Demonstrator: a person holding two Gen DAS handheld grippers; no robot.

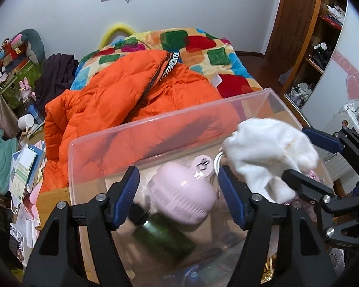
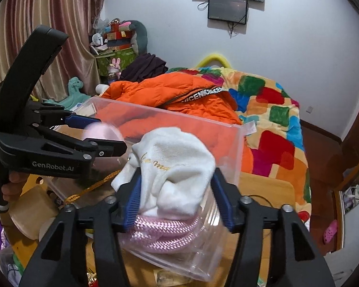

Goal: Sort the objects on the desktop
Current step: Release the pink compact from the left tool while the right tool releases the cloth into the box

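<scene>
1. Left claw (image 1: 179, 201) is seen part open over the clear bin (image 1: 155, 129); the pink gadget (image 1: 182, 196) lies between its pads, unpressed.
2. Right claw (image 2: 177, 203) is seen part open; the white cloth (image 2: 174, 167) sits loose between its pads, above the bin.

You have a clear plastic bin (image 1: 155, 129) on the wooden desk, open at the top. Inside it you see a pink ribbed, rounded object (image 1: 182, 198), blurred, over a dark green bottle (image 1: 165, 236) lying tilted. A white fleece cloth (image 2: 172, 167) sits crumpled above pink woven fabric (image 2: 160, 234).
</scene>
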